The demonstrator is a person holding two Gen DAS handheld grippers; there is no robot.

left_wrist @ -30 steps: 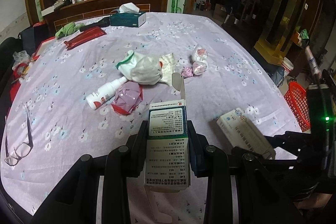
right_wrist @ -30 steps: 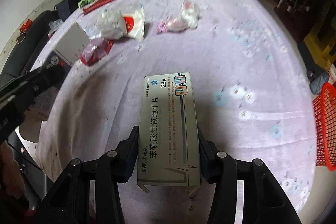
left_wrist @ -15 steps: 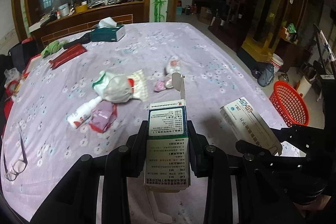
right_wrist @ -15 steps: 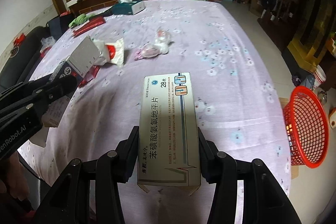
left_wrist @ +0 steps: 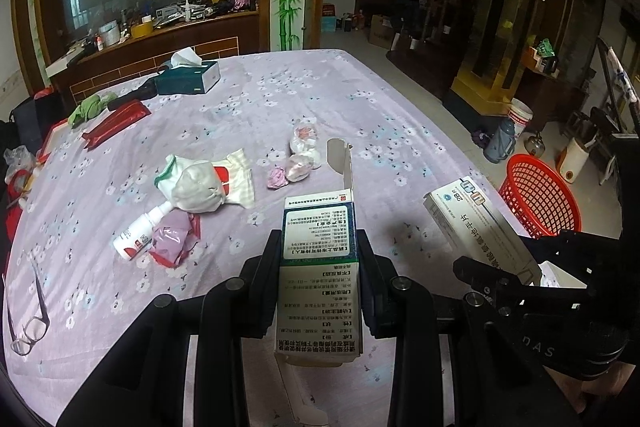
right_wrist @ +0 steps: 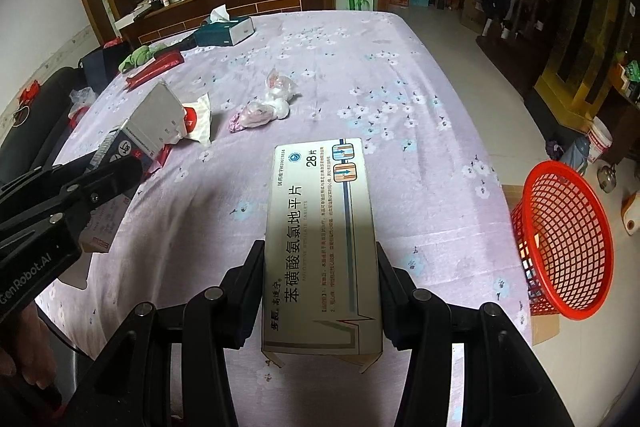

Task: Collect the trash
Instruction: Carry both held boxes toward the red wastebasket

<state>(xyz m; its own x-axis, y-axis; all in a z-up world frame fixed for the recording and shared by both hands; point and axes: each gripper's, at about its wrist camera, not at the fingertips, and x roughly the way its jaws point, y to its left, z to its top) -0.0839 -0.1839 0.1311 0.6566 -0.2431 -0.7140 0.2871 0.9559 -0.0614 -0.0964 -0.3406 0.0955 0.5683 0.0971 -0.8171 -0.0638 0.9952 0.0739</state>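
Tablecloth (left_wrist: 400, 131) lilac with small white and pale-blue flower print; basket (right_wrist: 568, 239) bright red open mesh; both grippers black, left gripper (left_wrist: 319, 259) on a white box with dark teal panel (left_wrist: 319, 227) and black text, right gripper (right_wrist: 320, 279) on a white-grey carton (right_wrist: 320, 227) with black characters, blue logo, orange-blue squares. Tissue box (left_wrist: 188, 79) dark teal and white, pouch (left_wrist: 116, 123) red, cloth (left_wrist: 90, 107) green, spray bottle (left_wrist: 138, 231) white with red label, crumpled wrapper (left_wrist: 174, 239) mauve with red, bag (left_wrist: 196, 187) white with green trim, wads (left_wrist: 296, 167) pink and white. Glasses (left_wrist: 32, 319) dark-framed.
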